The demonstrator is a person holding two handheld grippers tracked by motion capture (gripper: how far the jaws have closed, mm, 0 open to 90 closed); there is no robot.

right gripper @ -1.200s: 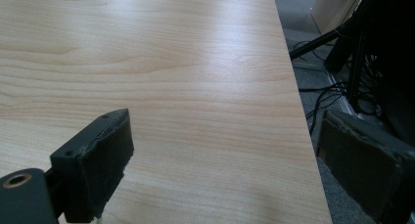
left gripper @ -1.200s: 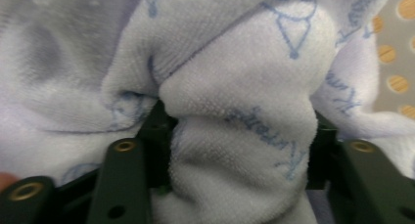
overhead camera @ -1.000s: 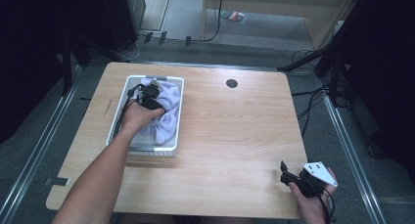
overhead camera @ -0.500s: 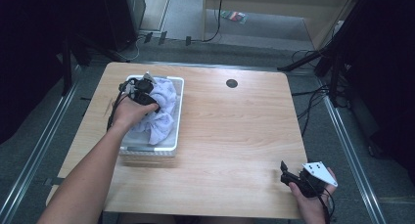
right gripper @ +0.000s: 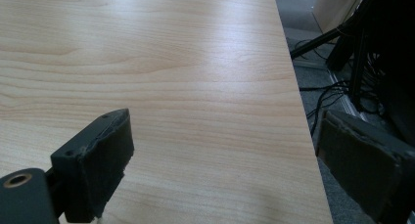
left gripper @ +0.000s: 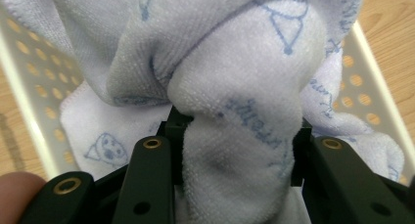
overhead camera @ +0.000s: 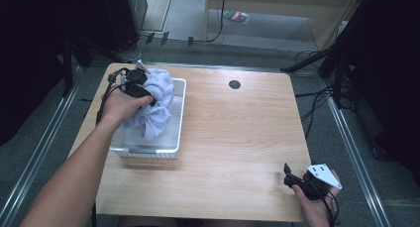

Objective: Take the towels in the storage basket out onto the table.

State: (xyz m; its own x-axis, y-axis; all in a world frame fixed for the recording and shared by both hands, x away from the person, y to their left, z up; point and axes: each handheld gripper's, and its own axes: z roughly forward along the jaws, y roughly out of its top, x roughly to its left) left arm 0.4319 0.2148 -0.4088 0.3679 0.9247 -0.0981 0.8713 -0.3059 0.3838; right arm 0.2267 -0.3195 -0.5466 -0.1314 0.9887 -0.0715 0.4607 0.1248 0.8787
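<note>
High view, left gripper clamping bunched towel

High view looks down over the table; left gripper view sits close on the towel; right gripper view skims the table's right edge.

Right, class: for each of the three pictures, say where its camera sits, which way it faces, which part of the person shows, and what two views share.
High view: above the person's side, facing forward and down on the table; both forearms, left gripper and right gripper show.
Left gripper view: rides the left gripper, looking along its jaws clamped on the towel over the basket.
Right gripper view: rides the right gripper, facing the table's right edge, jaws apart.
Shared: high and left gripper views both show towel and basket.
</note>
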